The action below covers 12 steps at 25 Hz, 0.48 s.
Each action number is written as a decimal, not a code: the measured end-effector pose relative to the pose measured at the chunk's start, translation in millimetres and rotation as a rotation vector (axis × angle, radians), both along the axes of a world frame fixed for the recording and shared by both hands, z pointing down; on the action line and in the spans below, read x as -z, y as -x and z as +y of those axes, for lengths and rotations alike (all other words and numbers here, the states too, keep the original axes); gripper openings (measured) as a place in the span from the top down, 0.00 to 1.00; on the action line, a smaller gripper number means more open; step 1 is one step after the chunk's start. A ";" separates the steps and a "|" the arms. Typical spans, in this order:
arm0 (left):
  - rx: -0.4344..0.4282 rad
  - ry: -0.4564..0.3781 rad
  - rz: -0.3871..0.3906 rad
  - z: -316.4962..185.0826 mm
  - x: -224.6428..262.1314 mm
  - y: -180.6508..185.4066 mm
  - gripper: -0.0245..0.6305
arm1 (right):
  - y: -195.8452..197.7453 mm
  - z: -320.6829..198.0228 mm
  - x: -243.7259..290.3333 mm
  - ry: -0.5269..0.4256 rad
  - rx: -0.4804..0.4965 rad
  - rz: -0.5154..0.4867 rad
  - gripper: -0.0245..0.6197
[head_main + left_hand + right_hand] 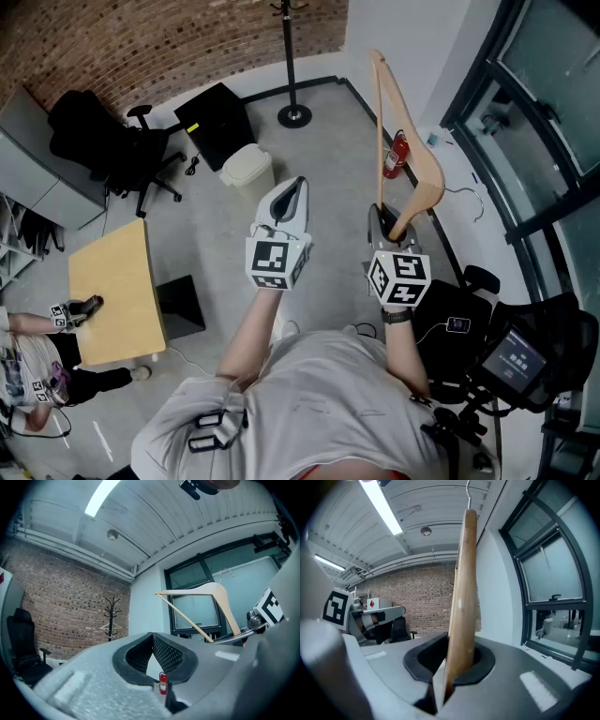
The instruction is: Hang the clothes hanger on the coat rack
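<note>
A light wooden clothes hanger (412,155) with a metal hook stands up from my right gripper (389,214), which is shut on the lower end of one of its arms. In the right gripper view the hanger (461,597) rises edge-on between the pads of the right gripper (452,667). The black coat rack (289,56) stands far ahead by the brick wall, its round base on the floor. In the left gripper view the coat rack (111,616) is small and distant. My left gripper (295,185) is beside the right one, shut and holding nothing; its pads (153,641) meet.
A fire extinguisher (396,155) stands by the white wall on the right. A white bin (248,169), a black cabinet (217,117) and a black office chair (112,141) are at left ahead. A wooden table (112,291) and another person (28,366) are at lower left. Glass panels (544,112) line the right side.
</note>
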<state>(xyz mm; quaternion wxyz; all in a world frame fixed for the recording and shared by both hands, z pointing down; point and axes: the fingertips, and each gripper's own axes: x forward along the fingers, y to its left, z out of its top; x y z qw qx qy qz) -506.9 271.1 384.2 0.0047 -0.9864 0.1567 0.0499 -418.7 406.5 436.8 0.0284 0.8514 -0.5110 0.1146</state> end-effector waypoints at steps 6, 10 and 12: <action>-0.009 -0.003 -0.015 19.2 -14.3 -11.3 0.96 | -12.0 15.2 -6.6 -0.043 -0.017 0.006 0.89; -0.017 -0.019 -0.017 57.2 -16.1 -48.0 0.96 | -51.1 45.9 -6.5 -0.047 -0.022 0.008 0.89; -0.013 -0.010 -0.031 74.6 -18.0 -74.7 0.96 | -76.6 64.0 -3.8 -0.054 -0.027 0.004 0.89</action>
